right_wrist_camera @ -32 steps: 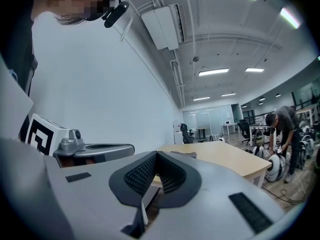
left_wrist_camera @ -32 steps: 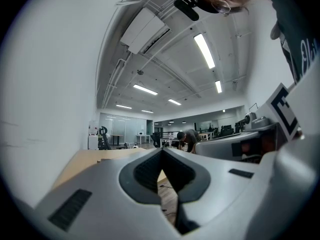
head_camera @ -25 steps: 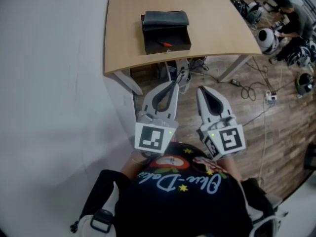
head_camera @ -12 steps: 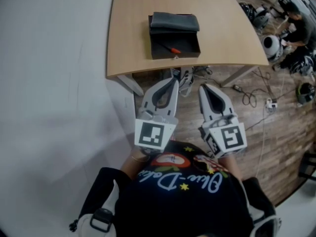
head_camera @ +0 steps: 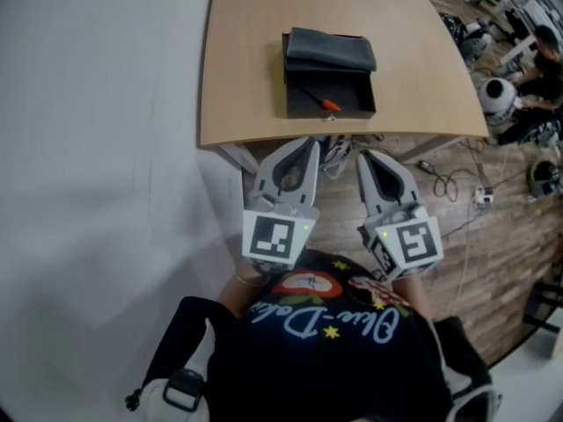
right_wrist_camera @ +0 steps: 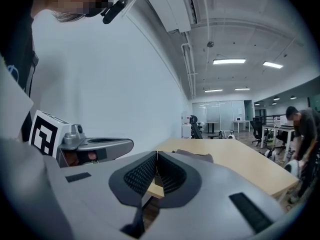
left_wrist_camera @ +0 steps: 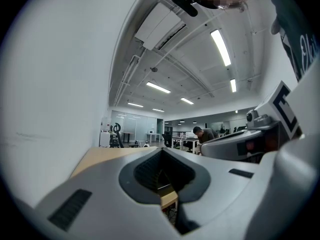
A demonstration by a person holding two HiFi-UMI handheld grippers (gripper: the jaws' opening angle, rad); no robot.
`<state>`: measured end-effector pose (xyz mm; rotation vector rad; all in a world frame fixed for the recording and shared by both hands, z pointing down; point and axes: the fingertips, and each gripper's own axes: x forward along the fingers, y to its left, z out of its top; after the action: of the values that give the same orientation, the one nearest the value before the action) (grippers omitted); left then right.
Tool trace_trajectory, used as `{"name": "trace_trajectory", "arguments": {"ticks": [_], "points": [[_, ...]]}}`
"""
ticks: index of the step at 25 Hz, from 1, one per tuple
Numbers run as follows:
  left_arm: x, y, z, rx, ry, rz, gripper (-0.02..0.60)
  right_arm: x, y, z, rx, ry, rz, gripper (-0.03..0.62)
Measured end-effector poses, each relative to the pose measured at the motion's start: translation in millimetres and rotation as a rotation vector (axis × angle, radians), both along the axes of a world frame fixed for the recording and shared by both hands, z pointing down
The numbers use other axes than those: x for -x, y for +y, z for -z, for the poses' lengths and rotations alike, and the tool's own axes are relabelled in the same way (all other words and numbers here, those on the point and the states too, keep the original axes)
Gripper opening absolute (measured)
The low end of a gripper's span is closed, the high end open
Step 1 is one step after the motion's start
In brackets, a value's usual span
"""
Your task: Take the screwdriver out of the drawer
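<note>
Closer than a second ago, the surface point(head_camera: 246, 60) now has its near edge just beyond both grippers. Left gripper point(head_camera: 309, 142) and right gripper point(head_camera: 361, 155) sit side by side, each clenched on nothing. An orange-handled screwdriver point(head_camera: 327, 105) lies in the open black drawer point(head_camera: 334, 113) farther in, apart from both.
</note>
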<state>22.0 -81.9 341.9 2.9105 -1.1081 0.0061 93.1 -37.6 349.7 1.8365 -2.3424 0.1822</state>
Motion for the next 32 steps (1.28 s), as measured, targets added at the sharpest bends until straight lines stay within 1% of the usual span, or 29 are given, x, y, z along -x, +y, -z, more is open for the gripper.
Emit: {"name": "trace_trajectory", "arguments": {"ticks": [5, 8, 11, 15, 19, 23, 27, 30, 32], "points": [[8, -25, -1, -0.008, -0.001, 0.005, 0.000, 5, -24, -2, 0.012, 0.010, 0.004, 0.001], [12, -34, -2, -0.010, -0.012, 0.002, 0.000, 0, -35, -3, 0.024, 0.010, 0.006, 0.002], [11, -44, -9, 0.003, -0.011, 0.004, 0.000, -6, -45, -9, 0.038, 0.033, 0.007, 0.002], [10, -57, -10, 0.005, -0.013, 0.011, 0.000, -8, -60, -17, 0.070, 0.059, 0.033, 0.002], [12, -73, -17, 0.016, -0.021, 0.030, 0.000, -10, -81, -29, 0.111, 0.089, 0.069, 0.002], [16, -95, -23, 0.031, -0.020, 0.073, 0.000, -17, -109, -41, 0.142, 0.145, 0.105, 0.002], [14, -119, -23, 0.028, -0.028, 0.097, 0.000, -18, -140, -50, 0.211, 0.182, 0.149, 0.002], [14, -135, -26, 0.053, -0.018, 0.128, 0.000, -16, -160, -61, 0.240, 0.196, 0.198, 0.002], [13, -142, -28, 0.056, -0.022, 0.146, 0.000, -16, -171, -74, 0.275, 0.236, 0.237, 0.002]]}}
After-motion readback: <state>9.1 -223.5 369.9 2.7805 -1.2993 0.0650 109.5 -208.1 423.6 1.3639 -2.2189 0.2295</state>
